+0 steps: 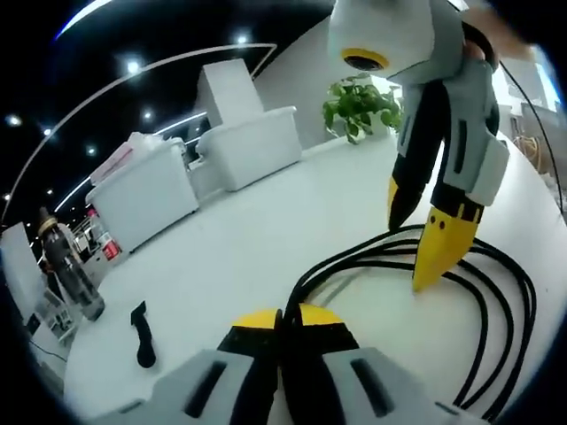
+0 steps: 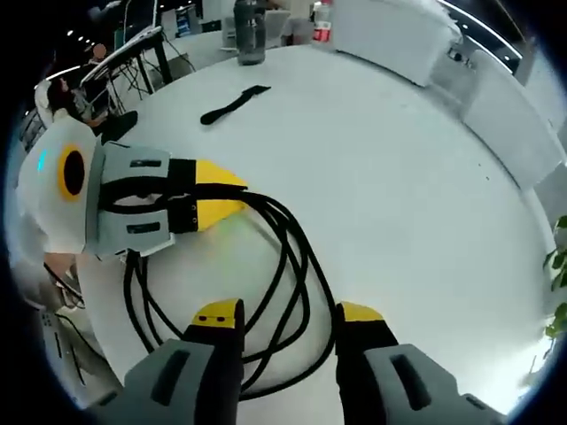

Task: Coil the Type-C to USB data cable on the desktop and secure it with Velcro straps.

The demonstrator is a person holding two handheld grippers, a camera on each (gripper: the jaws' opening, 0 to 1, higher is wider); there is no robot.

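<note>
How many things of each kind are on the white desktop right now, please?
Black cable, coiled: 1
Black Velcro strap: 1
Dark bottle: 1
Grippers at the cable: 2, left gripper and right gripper
Total: 5

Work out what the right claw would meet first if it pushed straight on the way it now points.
Most likely the coiled black cable: its loops lie on the white table just ahead of the open right claw. Depth is unclear, so it might pass above them.
</note>
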